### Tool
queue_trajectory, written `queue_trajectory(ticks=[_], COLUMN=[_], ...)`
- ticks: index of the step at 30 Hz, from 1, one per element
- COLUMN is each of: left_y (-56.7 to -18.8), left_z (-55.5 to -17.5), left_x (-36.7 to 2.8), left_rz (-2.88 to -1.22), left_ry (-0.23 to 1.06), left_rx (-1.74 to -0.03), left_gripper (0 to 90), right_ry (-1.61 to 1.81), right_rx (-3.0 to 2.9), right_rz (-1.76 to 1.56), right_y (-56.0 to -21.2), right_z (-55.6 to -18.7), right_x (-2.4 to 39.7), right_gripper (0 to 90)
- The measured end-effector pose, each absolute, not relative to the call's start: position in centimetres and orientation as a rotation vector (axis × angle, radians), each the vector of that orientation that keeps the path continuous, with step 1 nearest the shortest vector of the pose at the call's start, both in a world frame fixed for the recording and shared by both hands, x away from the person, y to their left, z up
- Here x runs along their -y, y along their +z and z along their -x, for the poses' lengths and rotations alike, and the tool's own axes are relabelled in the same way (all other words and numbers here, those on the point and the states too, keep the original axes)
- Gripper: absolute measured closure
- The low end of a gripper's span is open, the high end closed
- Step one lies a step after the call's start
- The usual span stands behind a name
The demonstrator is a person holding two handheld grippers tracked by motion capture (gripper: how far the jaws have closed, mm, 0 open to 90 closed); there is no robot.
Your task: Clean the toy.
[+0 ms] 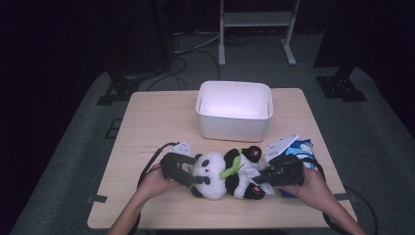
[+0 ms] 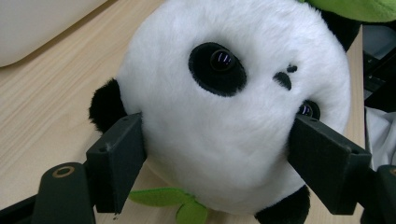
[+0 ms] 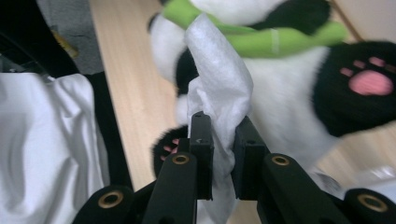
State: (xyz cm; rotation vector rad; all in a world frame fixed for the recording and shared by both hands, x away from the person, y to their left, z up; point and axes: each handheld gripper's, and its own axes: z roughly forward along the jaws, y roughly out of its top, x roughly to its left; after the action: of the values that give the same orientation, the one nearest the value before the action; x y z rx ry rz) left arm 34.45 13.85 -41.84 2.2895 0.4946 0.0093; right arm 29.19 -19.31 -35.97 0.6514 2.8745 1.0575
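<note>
The left claw (image 2: 215,154) clamped the plush panda's (image 1: 226,175) head on the worktop (image 1: 156,117) while the right claw (image 3: 219,135) pinched a white wipe (image 3: 219,88).

Looks like a lab or recording studio rather than a home. Small wooden table (image 1: 161,117) set alone on grey carpet (image 1: 372,132), ringed by black stand feet (image 1: 342,88) and loose cables (image 1: 195,49). Dark surroundings, with a white metal frame (image 1: 257,29) standing behind
</note>
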Motion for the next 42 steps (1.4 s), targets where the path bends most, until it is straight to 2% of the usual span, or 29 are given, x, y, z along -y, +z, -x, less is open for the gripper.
queue_trajectory(ticks=[18, 28, 33, 42], left_y=[-41.9, -42.1, -42.0, -42.1], left_z=[-33.8, -33.7, -33.3, -33.3], left_x=[-11.6, -11.6, -11.2, -11.3], left_rz=[-2.277, -2.276, -2.299, -2.297], left_ry=[0.034, 0.044, 0.069, 0.072], left_rx=[-0.505, -0.484, -0.444, -0.432], left_gripper=[20.2, 20.4, 20.5, 20.5], right_ry=[1.027, 1.023, 0.992, 0.934], right_rx=[-2.856, -2.79, -2.81, -2.902], right_rz=[-0.518, -0.591, -0.681, -0.644], right_y=[-35.7, -34.2, -33.8, -35.1], right_z=[-30.1, -31.4, -33.4, -35.6], right_x=[13.6, 15.6, 16.4, 13.2], right_gripper=[80.1, 80.1, 79.8, 79.8])
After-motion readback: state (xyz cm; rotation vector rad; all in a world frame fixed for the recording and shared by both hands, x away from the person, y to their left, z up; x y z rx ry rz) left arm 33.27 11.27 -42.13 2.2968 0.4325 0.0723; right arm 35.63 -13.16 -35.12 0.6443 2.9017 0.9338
